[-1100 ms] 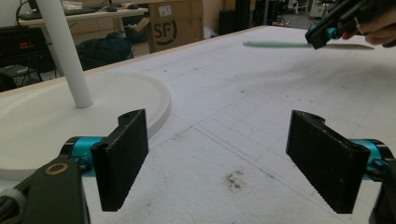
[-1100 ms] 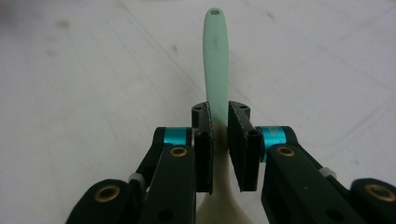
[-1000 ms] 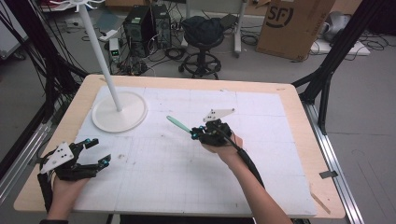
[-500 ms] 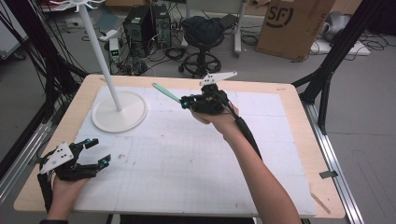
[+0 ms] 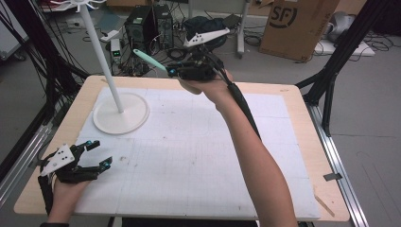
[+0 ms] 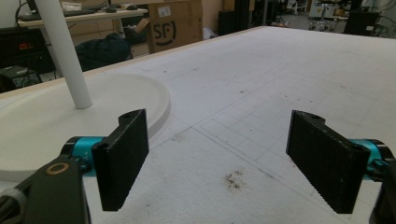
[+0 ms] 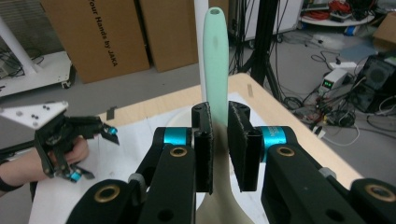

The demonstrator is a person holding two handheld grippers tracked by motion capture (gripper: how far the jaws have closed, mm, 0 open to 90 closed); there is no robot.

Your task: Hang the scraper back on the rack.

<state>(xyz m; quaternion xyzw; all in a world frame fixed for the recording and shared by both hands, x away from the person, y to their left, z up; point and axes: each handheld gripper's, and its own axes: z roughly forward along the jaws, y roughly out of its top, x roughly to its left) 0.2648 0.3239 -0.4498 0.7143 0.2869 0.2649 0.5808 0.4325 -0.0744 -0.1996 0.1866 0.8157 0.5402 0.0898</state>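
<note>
— Where is the right gripper (image 5: 172, 71)?

— In the high view it is held up above the far edge of the table (image 5: 302, 142), jaws pointing toward the left of the picture, with the person's forearm (image 5: 250, 151) stretched out behind it.

— Is it holding anything?

— Yes. Its jaws are clamped on a mint-green utensil (image 5: 149, 59), a long flat handle with a small hole at the tip. In the right gripper view the handle (image 7: 216, 56) rises straight up between the two black pads, and a paler, wider part shows below them. That lower part is mostly hidden, so it may be a spoon or a spatula; I cannot tell which.

— And which way does the handle point?

— Toward the white stand (image 5: 101, 61), a tall pole rising from a round base (image 5: 120, 113) on the far left of the white mat (image 5: 198, 156). The handle's tip is near the pole but apart from it.

— What about the left gripper (image 5: 97, 153)?

— It rests low at the near left corner of the table, held in the person's left hand (image 5: 66, 189). Its jaws stand wide apart with nothing between them. In the left gripper view the two black pads (image 6: 122, 158) frame bare mat, with the stand's base just beyond the left one.

— Are the two grippers close together?

— No, well apart.
</note>
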